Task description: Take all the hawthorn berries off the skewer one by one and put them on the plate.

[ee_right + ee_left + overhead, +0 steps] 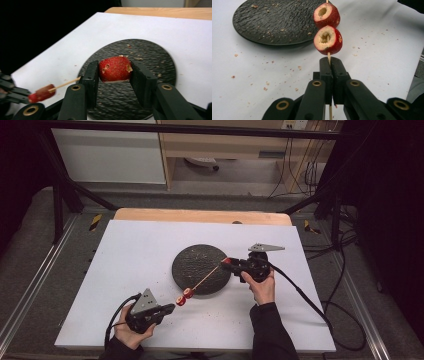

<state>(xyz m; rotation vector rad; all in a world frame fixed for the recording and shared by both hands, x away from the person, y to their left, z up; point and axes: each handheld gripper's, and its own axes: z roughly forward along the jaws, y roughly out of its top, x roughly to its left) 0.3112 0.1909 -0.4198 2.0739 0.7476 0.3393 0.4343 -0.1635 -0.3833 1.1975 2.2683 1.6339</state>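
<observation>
Nearest to us, our left gripper [167, 308] has its jaws pressed together on the blunt end of a thin wooden skewer [328, 59], pinching it just below the fruit. We hold it low and angled up toward the far right so the stick's free tip points at our other hand. Two cored red fruits, hawthorn-like with pale hollow centres, already sit on the stick: the lower fruit [328, 40] just above the jaws, the upper fruit [326, 15] touching it. Gripping the bare end, we judge, leaves the rest of the stick open for loading.

The skewer runs on across the white table cover [130, 250], which is speckled with crumbs, and over the near edge of the round black textured plate [187, 267].

Farther off, our right gripper [114, 72] clamps a third red fruit [115, 68] between its two jaws, held above the plate. In the high view the stick's tip meets that fruit, though we cannot tell whether it has entered yet. Holding the fruit by its sides keeps its holed ends clear for the point, and working over the plate should catch whatever crumbles off

Beyond the plate lies the bare wooden table edge [200, 215]
</observation>
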